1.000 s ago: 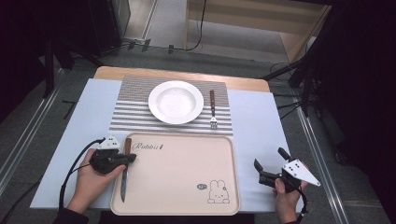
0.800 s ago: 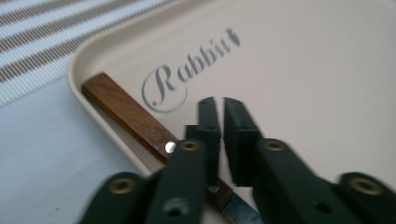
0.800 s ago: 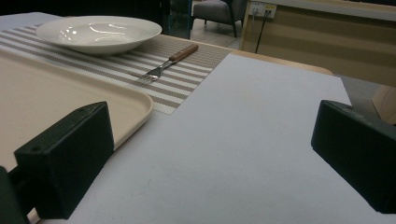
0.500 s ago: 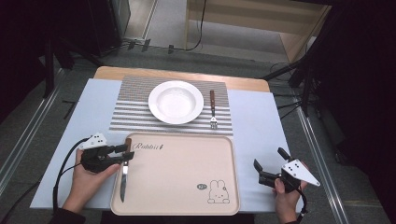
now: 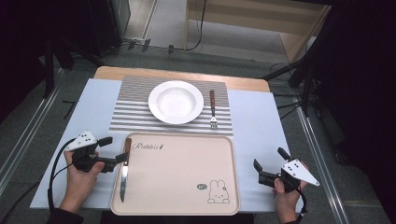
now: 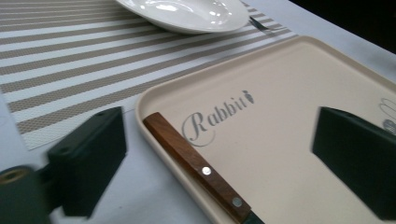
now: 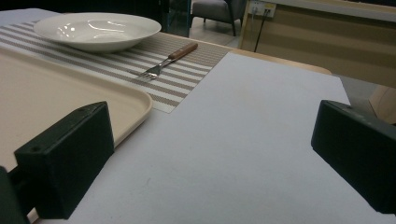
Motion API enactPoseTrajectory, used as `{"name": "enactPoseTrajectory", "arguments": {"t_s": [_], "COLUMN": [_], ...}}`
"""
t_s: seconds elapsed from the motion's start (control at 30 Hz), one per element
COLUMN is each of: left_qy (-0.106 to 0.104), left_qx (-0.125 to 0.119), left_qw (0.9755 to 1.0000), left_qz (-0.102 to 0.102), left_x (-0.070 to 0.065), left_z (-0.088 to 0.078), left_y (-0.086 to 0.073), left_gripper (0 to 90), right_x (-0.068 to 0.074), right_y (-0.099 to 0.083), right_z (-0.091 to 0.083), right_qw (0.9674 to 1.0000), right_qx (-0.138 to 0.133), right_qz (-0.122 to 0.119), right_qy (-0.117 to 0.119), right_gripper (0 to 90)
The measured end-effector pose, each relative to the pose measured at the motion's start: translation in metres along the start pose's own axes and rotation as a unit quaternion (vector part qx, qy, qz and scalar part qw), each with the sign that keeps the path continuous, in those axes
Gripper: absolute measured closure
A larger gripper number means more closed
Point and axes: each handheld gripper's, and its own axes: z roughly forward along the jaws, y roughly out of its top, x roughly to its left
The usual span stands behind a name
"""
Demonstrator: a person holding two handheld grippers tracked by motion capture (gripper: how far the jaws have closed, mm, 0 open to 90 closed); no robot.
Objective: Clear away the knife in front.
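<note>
We see the left tongs (image 5: 120, 157) drawn back leftward, apart around the knife (image 5: 124, 168) handle on the tray (image 5: 187, 205), seemingly released; right tongs (image 5: 268, 170) apart, idle.

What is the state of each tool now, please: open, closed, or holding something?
Left tool: open, jaws on either side of the knife handle, not closed on it.
Right tool: open, holding nothing, above the bare table.

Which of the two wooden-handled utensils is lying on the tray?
The knife, along the tray's left edge between the left gripper's open fingers. The fork lies on the striped placemat beside the plate.
</note>
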Motion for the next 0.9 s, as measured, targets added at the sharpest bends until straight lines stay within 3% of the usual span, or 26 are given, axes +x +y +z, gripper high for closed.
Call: {"name": "enactPoseTrajectory", "arguments": {"t_s": [0.7, 0.9], "left_qy": [0.007, 0.017], "left_qx": [-0.045, -0.056], "left_qw": [0.9989, 0.9982], "left_qz": [0.005, 0.011], "left_x": [0.013, 0.017], "left_z": [-0.023, -0.027], "left_y": [-0.004, -0.007], "left_gripper": [0.0, 0.0], "right_x": [0.000, -0.001], "right_y": [0.000, 0.000], "right_z": [0.001, 0.001], "right_qw": [1.0000, 1.0000], "right_qx": [0.004, 0.003], "right_qz": [0.000, 0.006], "right_qy": [-0.006, -0.007], "right_gripper": [0.0, 0.0]}}
